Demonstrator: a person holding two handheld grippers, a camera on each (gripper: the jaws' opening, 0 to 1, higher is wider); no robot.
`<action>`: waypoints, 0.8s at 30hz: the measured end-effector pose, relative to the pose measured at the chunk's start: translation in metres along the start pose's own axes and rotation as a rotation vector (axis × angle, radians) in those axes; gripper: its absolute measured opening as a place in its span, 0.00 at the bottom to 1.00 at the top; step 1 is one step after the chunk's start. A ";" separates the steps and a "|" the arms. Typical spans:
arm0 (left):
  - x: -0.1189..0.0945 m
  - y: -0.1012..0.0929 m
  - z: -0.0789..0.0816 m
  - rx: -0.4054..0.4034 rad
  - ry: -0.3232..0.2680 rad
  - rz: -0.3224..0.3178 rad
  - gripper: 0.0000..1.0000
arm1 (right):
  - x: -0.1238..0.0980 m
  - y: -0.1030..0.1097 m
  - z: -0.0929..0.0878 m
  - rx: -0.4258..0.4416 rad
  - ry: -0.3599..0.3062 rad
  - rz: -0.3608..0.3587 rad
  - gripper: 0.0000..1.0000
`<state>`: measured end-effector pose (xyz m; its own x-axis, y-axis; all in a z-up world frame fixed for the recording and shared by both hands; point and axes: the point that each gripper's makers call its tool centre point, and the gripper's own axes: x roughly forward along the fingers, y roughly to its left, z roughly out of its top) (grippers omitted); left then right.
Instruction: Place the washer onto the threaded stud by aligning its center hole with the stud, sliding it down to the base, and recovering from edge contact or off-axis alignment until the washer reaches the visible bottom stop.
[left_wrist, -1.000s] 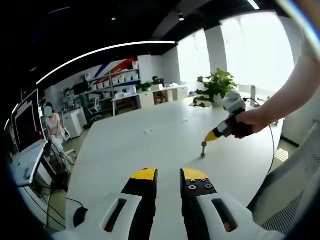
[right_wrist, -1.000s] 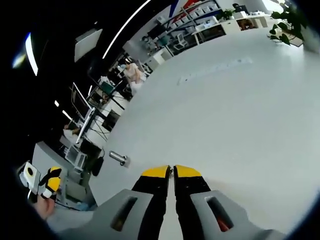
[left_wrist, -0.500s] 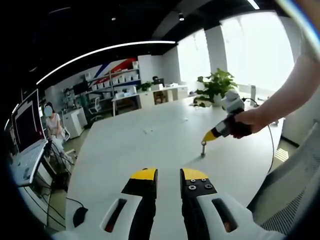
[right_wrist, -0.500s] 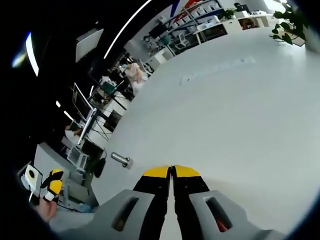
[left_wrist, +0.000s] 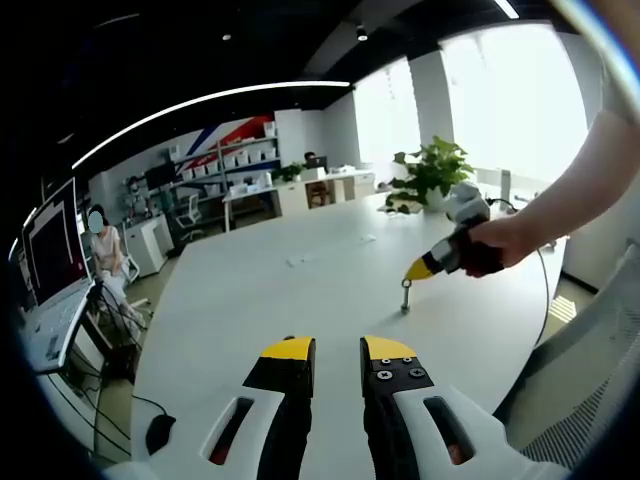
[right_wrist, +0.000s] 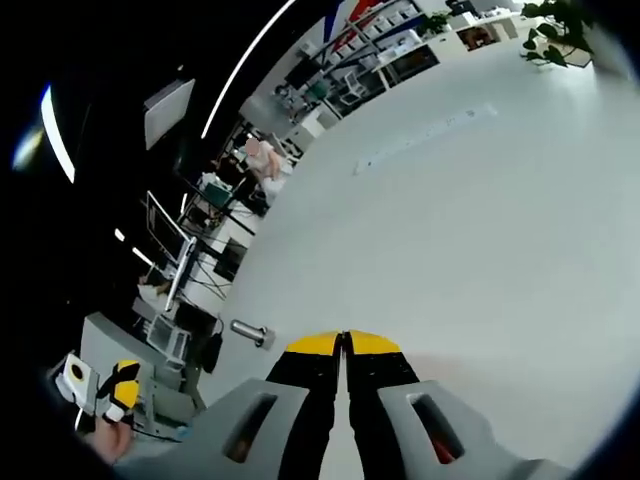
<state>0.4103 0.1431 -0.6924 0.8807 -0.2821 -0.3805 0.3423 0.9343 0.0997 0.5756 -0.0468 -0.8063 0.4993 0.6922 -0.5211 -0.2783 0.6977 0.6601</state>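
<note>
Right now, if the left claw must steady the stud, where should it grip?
Probably low on the stud shank, near the table, approaching from the left claw side: it stands upright and slim, and the right claw hovers by its top.

washer too small to tell, stud (left_wrist: 406, 297) threads blurred

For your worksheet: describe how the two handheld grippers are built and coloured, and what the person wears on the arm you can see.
Each gripper, left gripper and right gripper, has two black jaws with yellow tips rising from a white body with dark slots. The left one shows screw heads on one jaw. The person's forearm is bare, with no sleeve visible.
</note>
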 end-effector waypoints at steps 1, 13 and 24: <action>0.000 0.000 0.000 0.001 0.001 0.000 0.16 | 0.000 0.000 0.000 0.015 -0.002 0.004 0.05; 0.000 0.000 0.000 0.000 0.000 -0.002 0.16 | -0.001 -0.009 -0.002 0.112 -0.026 0.018 0.05; 0.000 0.000 0.000 0.001 0.001 -0.001 0.16 | -0.002 -0.010 -0.006 0.173 -0.043 0.037 0.05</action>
<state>0.4102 0.1432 -0.6928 0.8800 -0.2829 -0.3816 0.3436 0.9338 0.1000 0.5728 -0.0539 -0.8149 0.5266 0.7060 -0.4736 -0.1540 0.6271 0.7635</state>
